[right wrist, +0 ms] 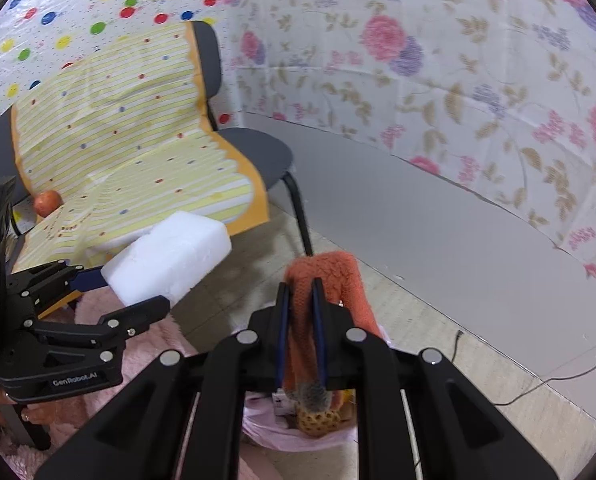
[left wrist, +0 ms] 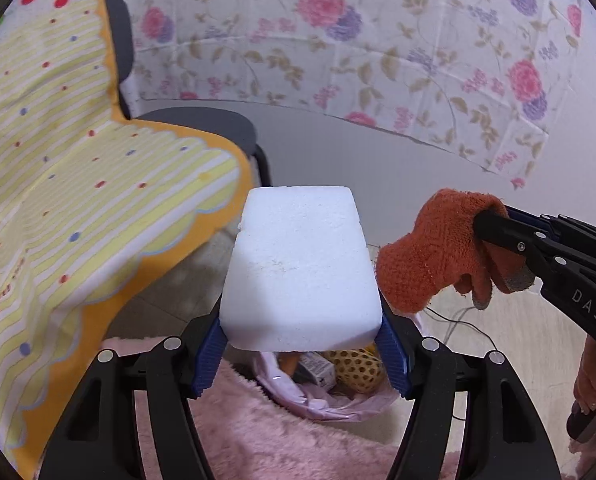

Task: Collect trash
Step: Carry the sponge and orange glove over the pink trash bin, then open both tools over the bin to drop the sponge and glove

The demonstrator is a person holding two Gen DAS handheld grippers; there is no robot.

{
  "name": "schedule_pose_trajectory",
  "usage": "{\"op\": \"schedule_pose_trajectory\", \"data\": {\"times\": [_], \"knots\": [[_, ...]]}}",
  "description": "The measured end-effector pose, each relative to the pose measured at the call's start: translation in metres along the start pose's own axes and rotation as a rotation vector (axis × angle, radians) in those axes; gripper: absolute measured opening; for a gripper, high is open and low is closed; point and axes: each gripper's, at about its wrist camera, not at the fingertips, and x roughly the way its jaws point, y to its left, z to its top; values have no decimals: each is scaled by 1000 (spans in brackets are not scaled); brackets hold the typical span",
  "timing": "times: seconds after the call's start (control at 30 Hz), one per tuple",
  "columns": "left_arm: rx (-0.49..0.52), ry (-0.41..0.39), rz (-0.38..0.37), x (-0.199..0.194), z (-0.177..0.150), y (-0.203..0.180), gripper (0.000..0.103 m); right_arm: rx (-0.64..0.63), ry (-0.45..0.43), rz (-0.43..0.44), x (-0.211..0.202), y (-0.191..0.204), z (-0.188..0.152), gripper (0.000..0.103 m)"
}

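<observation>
My left claw (left wrist: 302,344) clamps a white rectangular foam block (left wrist: 298,268) pointing lengthwise forward, while my right claw (right wrist: 301,300) pinches a drooping orange knitted glove (right wrist: 330,280) above the pink-lined bin (right wrist: 265,428).

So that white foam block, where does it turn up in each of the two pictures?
Left wrist view: the white foam block fills the lower centre, clamped between the left gripper's blue pads.
Right wrist view: the same block sits left of centre, held out by the left gripper coming in from the left edge.
Shared landmark: the chair with the yellow striped cloth, behind the block in both views.
</observation>
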Motion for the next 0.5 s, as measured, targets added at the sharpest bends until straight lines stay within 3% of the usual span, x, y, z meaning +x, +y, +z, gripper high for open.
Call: {"op": "schedule_pose_trajectory", "data": {"times": [0.23, 0.3, 0.43, 0.5], "knots": [[22, 43, -11, 28, 10, -14, 71, 36, 34, 11, 18, -20, -6, 13], [25, 40, 9, 30, 11, -16, 84, 54, 41, 24, 23, -26, -7, 16], [-4, 31, 18, 26, 11, -9, 84, 77, 30, 35, 23, -32, -7, 40], [-31, 28, 21, 24, 11, -4, 84, 80, 23, 32, 21, -33, -6, 40]]}}
